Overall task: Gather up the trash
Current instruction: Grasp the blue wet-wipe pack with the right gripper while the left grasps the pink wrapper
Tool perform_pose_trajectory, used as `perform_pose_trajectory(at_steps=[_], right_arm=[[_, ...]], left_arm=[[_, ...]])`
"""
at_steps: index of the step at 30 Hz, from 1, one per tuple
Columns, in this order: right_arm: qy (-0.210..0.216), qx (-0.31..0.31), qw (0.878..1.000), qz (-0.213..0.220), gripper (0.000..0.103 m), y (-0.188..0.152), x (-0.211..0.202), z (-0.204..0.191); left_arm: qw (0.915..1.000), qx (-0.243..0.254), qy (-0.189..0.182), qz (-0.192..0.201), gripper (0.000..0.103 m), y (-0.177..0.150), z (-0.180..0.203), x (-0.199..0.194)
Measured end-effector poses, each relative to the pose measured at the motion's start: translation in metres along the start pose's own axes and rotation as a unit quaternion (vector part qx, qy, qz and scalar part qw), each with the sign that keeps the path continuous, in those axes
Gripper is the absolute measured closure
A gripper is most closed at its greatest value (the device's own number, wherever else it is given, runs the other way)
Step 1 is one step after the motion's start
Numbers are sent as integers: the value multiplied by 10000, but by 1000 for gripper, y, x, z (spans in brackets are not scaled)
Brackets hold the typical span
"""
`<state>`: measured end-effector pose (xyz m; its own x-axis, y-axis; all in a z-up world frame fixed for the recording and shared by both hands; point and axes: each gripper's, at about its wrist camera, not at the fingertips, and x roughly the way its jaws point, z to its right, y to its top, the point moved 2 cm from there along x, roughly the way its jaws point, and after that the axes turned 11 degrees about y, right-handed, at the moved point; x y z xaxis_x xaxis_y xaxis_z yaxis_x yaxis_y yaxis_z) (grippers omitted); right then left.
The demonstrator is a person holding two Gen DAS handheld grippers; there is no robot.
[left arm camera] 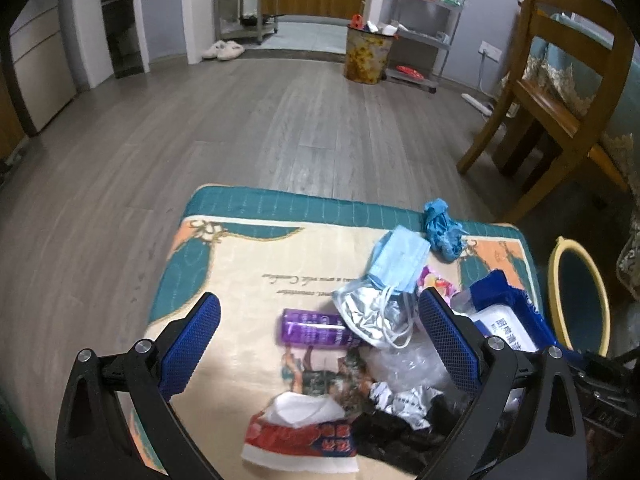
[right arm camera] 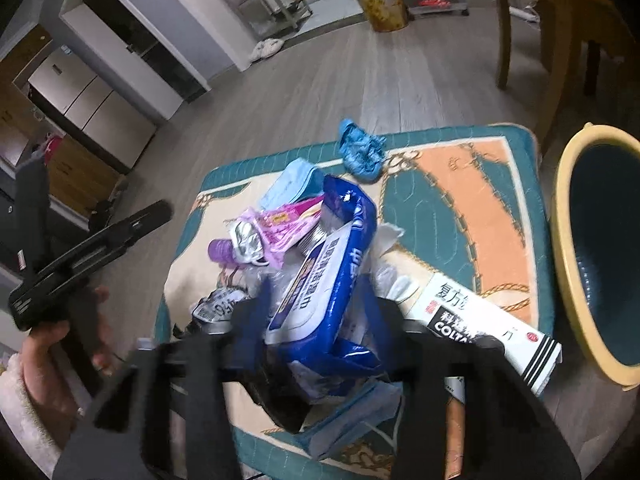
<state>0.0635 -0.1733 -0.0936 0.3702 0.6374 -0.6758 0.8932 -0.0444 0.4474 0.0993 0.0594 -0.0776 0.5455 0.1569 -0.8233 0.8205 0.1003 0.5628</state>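
Trash lies heaped on a patterned cushion [left arm camera: 240, 248]. In the left wrist view my left gripper [left arm camera: 320, 320] is open above the heap: a purple tube [left arm camera: 312, 332], a silver foil bag [left arm camera: 368, 312], a blue face mask [left arm camera: 400, 264] and a red-and-white tissue pack [left arm camera: 296, 436]. In the right wrist view my right gripper [right arm camera: 316, 304] is shut on a blue wet-wipe pack [right arm camera: 332, 268], which looks lifted a little off the heap; the fingers are blurred. A white toothpaste box [right arm camera: 492, 332] lies to its right. A yellow-rimmed bin [right arm camera: 600, 248] stands right of the cushion [right arm camera: 460, 184].
A crumpled blue glove [left arm camera: 440, 228] lies at the cushion's far edge. A wooden chair [left arm camera: 556, 92] stands at the right. A full yellow waste bin [left arm camera: 366, 56] and metal shelves [left arm camera: 432, 20] stand at the back. Grey wood floor [left arm camera: 240, 120] surrounds the cushion.
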Motion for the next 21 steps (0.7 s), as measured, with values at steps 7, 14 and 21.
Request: perform_pose_trajectory(at_steps=[7,14,21], right_arm=[[180,190,9991,318,92,4,-29,-3],[-446,110,9954,845,93,14,-101,-14],[-782,-39,9875,1365,93,21,-143,3]], left_arm=[[9991,355,-238,32,5,-1,23,1],[9958,785,-437,-169,7,-9,51,15],[9906,1191,-606,-291,11,-8,83,32]])
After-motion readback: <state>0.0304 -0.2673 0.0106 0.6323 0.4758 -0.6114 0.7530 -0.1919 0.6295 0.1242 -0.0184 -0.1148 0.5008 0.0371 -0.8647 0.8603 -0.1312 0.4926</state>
